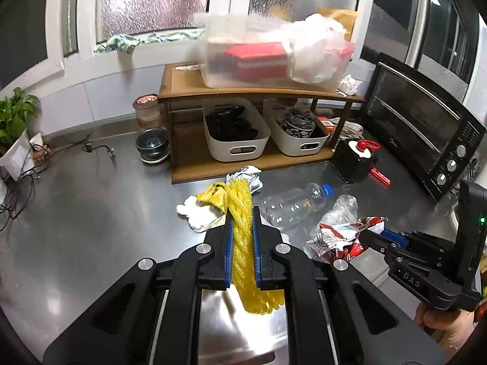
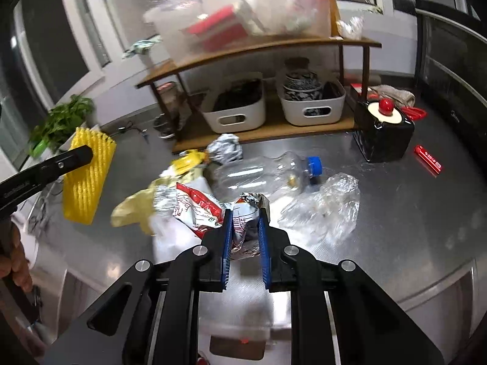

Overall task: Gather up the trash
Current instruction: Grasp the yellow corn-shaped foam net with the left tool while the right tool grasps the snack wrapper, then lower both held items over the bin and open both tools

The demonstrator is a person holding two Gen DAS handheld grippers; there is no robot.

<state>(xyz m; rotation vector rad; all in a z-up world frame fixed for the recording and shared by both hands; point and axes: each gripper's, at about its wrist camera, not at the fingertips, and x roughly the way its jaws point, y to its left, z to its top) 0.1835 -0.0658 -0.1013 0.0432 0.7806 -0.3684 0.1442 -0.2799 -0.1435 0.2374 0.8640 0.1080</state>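
I have both grippers clamped on trash above the steel desk (image 1: 76,228). My left gripper (image 1: 242,213) has its jaws narrow, pressed on a yellow foam net (image 1: 242,237) that runs between the blue pads and hangs out below them; in the right wrist view the same net (image 2: 88,179) shows lifted clear of the desk at the left. My right gripper (image 2: 246,213) has its jaws narrow too, pinching a crumpled red-and-white snack wrapper (image 2: 243,228), which in the left wrist view (image 1: 338,237) hangs from the fingertips at the right.

On the desk between the two grippers lie more pieces: a clear plastic bottle (image 2: 258,173) with a blue cap, on its side; a crumpled clear plastic bag (image 2: 322,206) just beside it; a ball of silver foil (image 2: 226,149) near the wooden shelf (image 2: 258,133); a yellow wrapper (image 2: 188,161) and a white cloth (image 1: 197,216). A black toaster oven (image 1: 426,133) stands at the right.
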